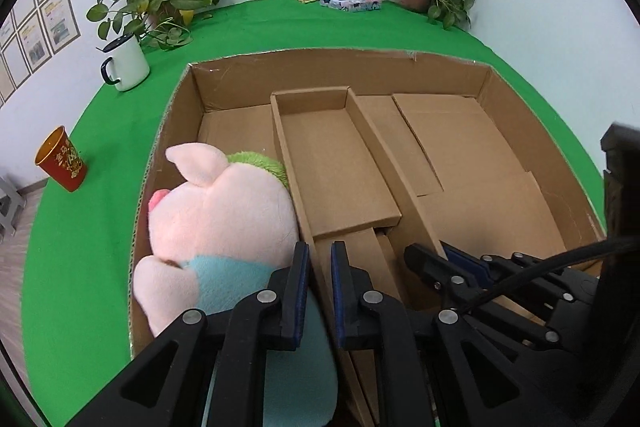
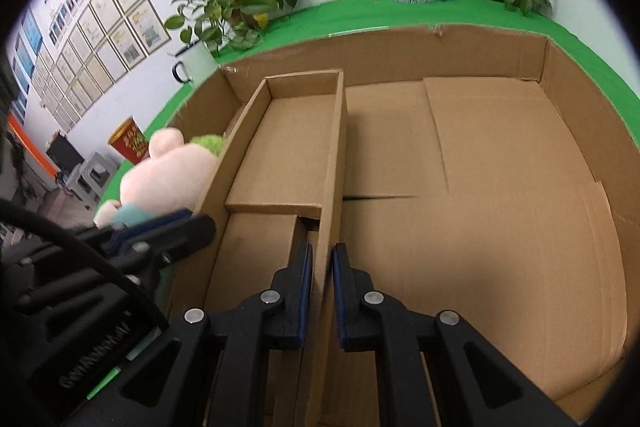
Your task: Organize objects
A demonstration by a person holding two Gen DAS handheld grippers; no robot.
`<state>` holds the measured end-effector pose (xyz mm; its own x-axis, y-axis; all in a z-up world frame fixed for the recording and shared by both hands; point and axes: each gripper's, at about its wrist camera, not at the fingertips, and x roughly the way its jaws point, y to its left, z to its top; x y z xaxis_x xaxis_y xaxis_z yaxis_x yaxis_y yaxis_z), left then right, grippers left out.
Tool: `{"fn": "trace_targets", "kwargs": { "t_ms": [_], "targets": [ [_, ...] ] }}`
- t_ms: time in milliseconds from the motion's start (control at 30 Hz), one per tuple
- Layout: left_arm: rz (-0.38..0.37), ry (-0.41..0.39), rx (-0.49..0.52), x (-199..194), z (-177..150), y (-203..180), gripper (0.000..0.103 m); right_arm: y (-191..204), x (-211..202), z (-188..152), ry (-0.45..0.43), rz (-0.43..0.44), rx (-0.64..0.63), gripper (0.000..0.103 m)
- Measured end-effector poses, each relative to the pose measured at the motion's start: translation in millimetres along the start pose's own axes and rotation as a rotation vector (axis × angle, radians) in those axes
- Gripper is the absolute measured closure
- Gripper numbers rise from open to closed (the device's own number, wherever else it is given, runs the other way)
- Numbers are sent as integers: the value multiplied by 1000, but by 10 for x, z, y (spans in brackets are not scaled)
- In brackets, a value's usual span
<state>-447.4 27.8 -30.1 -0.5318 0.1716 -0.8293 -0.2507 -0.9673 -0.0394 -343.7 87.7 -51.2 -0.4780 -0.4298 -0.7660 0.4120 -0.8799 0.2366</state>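
Inner cardboard tray [image 1: 340, 163]: centre frame inside large box [image 1: 540, 131], long axis running away from camera. Left gripper [image 1: 319, 259] pinches its left wall, right gripper [image 2: 320, 259] its right wall. Plush pig [image 1: 216, 219] lower left.

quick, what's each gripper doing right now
Left gripper: shut on the inner tray's left wall.
Right gripper: shut on the inner tray's right wall.
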Motion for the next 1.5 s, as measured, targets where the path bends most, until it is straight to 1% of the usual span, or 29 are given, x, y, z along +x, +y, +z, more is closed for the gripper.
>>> {"fn": "trace_targets", "kwargs": {
  "t_ms": [133,267,333,367,400,433,467,500,533,567,600,633,667,700,733,800,833,933,1000,1067,1133,1233,1300,1400,1500],
  "targets": [
    [-25,-16,-24,-193,-50,96,94,11,10,7,13,-5,-32,93],
    [-23,-48,-34,-429,-118,177,92,17,39,31,25,7,-46,91],
    [-10,-68,-27,-565,-177,199,87,30,55,51,29,1,-58,91],
    [-7,-78,-27,-626,-207,212,82,30,56,58,27,-3,-56,91],
    [-3,-89,-28,-688,-241,223,77,23,40,60,16,-18,-53,91],
    [3,-102,-31,-769,-284,242,75,26,18,62,2,-29,-53,91],
    [8,-118,-38,-838,-324,257,70,27,-28,66,-18,-34,-49,90],
    [17,-149,-51,-945,-386,278,61,28,-106,70,-39,-18,-41,83],
    [25,-174,-60,-1017,-436,284,57,34,-176,72,-55,-3,-40,70],
    [34,-199,-66,-1091,-480,290,50,45,-269,69,-79,11,-47,61],
    [46,-229,-64,-1182,-530,280,49,56,-402,46,-121,19,-67,39],
    [65,-263,-55,-1291,-589,254,47,59,-556,-3,-173,4,-88,22],
    [90,-289,-55,-1372,-637,229,39,54,-675,-57,-215,-17,-99,19],
    [124,-320,-57,-1460,-695,192,27,33,-841,-147,-262,-44,-109,19],
    [156,-370,-58,-1575,-778,135,22,11,-953,-223,-285,-61,-108,18],
    [174,-450,-56,-1749,-910,27,6,-25,-1197,-420,-330,-84,-104,16],
    [180,-484,-54,-1837,-981,-49,3,-29,-1289,-507,-348,-97,-109,14],
    [181,-529,-15,-2001,-1114,-264,1,-61,-1526,-770,-376,-145,-117,13],
    [166,-523,-1,-2023,-1147,-360,1,-111,-1611,-921,-366,-154,-97,13],
    [139,-499,13,-1973,-1139,-437,1,-153,-1639,-1021,-355,-148,-81,13],
    [130,-457,13,-1901,-1149,-451,1,-193,-1639,-1104,-336,-143,-68,13],
    [142,-405,0,-1795,-1173,-430,1,-200,-1610,-1168,-300,-121,-81,13],
    [138,-388,-6,-1789,-1229,-397,3,-217,-1630,-1222,-294,-114,-79,13],
    [139,-411,-18,-1855,-1343,-363,2,-220,-1655,-1253,-293,-125,-77,13],
    [143,-441,-26,-1947,-1442,-335,2,-174,-1720,-1296,-317,-142,-105,13]
  ]
}}
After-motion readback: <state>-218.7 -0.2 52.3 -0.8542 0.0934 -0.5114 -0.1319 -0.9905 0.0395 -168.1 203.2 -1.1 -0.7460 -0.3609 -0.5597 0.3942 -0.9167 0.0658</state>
